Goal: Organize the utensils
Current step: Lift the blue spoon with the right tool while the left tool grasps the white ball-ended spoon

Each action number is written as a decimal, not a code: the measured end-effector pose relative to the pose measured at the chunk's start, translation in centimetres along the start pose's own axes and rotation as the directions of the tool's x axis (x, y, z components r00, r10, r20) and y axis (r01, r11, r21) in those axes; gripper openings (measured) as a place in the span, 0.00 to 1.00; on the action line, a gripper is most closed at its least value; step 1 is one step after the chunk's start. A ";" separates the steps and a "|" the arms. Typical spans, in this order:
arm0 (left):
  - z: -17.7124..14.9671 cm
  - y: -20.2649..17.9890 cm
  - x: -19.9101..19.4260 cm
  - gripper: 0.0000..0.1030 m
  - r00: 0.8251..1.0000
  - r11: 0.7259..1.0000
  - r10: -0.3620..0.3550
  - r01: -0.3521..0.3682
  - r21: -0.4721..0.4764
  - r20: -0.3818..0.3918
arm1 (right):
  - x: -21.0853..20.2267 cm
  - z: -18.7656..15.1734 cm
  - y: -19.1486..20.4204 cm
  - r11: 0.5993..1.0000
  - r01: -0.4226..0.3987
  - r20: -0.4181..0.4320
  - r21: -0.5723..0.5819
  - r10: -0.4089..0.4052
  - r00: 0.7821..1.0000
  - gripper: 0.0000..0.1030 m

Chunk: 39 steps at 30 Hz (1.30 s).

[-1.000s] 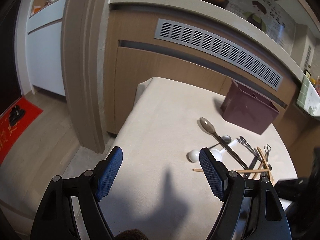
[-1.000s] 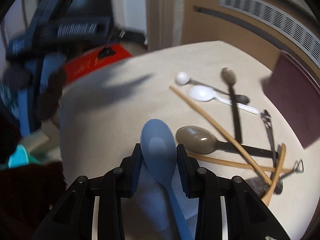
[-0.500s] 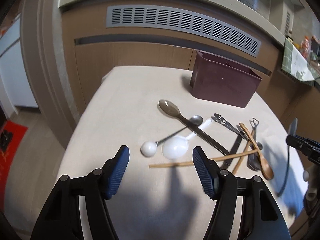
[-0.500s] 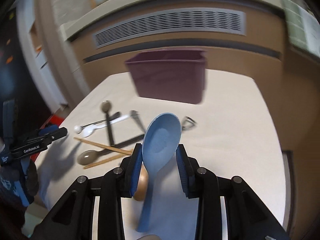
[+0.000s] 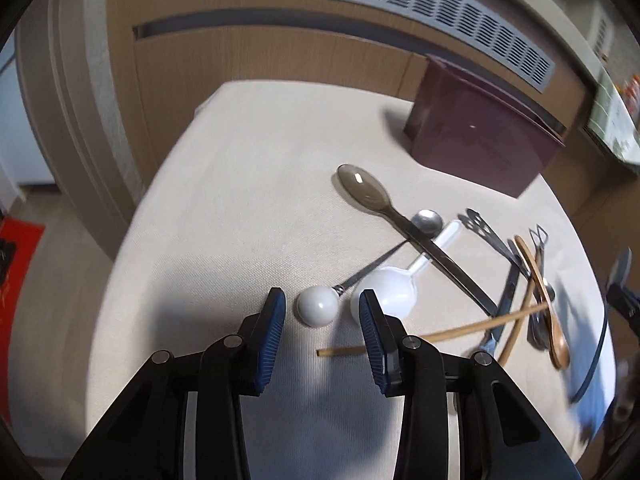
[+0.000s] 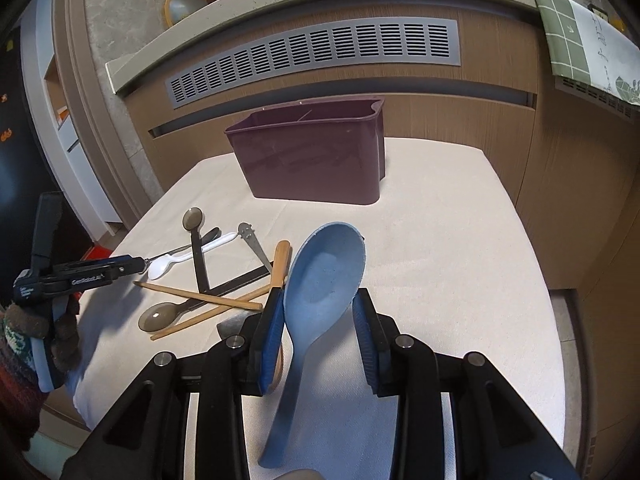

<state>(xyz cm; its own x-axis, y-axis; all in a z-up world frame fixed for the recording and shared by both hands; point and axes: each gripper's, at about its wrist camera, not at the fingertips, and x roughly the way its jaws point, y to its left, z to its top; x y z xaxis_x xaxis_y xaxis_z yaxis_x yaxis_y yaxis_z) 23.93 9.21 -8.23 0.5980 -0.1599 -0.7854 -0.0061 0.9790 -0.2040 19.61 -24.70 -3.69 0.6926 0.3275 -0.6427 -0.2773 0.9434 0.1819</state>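
My right gripper is shut on a blue rice paddle, bowl up, handle hanging down, above the table in front of the dark purple utensil holder. My left gripper is open, its jaws straddling the white ball end of a metal spoon, low over the cloth. A white plastic spoon lies just right of it. A grey-brown spoon, chopsticks, a wooden spoon and metal tongs lie in a pile. The holder stands behind.
The table has a beige cloth and stands against a wooden counter with a grey vent. A green checked towel hangs at the right. A red mat lies on the floor to the left.
My left gripper has dropped and moved forward around the white ball end, its jaws narrower. My right gripper has held the paddle and come closer to the holder.
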 end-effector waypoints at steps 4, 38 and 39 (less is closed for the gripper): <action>0.2 0.3 0.3 0.25 1.000 0.999 0.004 -0.003 -0.047 0.015 | -0.2 0.2 0.2 1.000 0.013 0.014 -0.002 -0.013 1.000 0.31; -2.5 0.5 -6.3 0.30 0.983 0.998 0.027 -0.016 -0.064 0.180 | 0.7 -3.3 -6.9 0.929 0.170 -0.148 0.328 -0.127 0.981 0.32; -2.7 0.7 -6.0 0.30 0.985 0.997 0.027 -0.015 -0.073 0.173 | 1.1 -3.5 -6.9 0.924 0.178 -0.163 0.337 -0.128 0.978 0.32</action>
<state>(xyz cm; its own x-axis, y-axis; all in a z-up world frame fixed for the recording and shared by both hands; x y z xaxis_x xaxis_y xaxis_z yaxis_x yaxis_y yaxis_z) 18.21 10.53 -5.22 0.7273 -0.1087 -0.6777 -0.0734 0.9694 -0.2342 20.01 -31.02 -8.26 0.6044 0.1906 -0.7736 0.0913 0.9480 0.3049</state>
